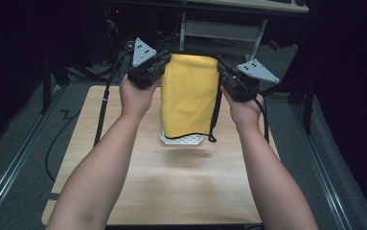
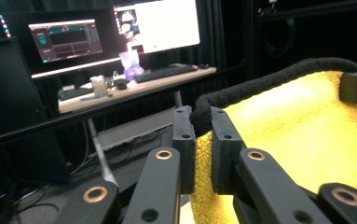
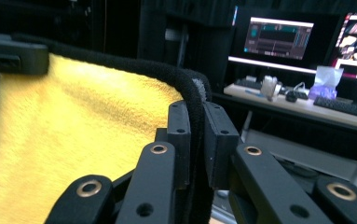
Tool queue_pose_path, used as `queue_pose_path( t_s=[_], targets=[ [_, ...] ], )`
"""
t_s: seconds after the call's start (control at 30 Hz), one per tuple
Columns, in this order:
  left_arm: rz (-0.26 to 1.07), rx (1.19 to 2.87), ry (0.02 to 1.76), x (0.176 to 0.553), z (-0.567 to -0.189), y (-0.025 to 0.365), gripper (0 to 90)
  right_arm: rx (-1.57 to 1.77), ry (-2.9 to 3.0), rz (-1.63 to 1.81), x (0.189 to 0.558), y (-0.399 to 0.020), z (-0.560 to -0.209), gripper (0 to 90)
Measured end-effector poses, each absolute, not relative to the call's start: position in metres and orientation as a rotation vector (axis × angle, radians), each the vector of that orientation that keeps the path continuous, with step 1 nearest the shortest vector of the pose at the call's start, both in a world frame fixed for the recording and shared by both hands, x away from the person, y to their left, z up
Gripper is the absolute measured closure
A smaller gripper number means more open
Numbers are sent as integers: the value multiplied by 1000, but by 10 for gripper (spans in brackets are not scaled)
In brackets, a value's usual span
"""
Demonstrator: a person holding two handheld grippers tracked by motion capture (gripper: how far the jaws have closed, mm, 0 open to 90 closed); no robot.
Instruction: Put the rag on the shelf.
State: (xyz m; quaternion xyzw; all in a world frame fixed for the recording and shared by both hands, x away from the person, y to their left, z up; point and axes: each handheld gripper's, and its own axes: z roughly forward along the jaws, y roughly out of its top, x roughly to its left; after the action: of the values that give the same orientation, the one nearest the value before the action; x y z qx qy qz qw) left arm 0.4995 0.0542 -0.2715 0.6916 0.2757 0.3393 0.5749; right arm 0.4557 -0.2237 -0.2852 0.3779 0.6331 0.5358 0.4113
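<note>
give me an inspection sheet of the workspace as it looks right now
Surface: wooden table, bare at the near end.
Job's things: yellow cloth with black edging, held up by its top corners, hanging over a white tray.
Clutter: nothing seen.
Grippers: left gripper shut on the cloth's left corner; right gripper shut on its right corner.
Cables: black cable trails from the left gripper across the table edge.
Surroundings: dark room; desk with lit monitors behind.
</note>
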Motion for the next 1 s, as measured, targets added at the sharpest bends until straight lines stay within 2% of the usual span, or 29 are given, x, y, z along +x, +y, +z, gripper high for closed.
queue_pose_path(
  t_s=[0.53, 1.0],
  targets=[
    [776, 1781, 684, 540, -321, 55, 827, 922, 1752, 1174, 497, -216, -324, 828],
    [651, 1879, 711, 539, -374, 63, 824, 928, 1905, 1115, 502, -220, -369, 826]
  ],
)
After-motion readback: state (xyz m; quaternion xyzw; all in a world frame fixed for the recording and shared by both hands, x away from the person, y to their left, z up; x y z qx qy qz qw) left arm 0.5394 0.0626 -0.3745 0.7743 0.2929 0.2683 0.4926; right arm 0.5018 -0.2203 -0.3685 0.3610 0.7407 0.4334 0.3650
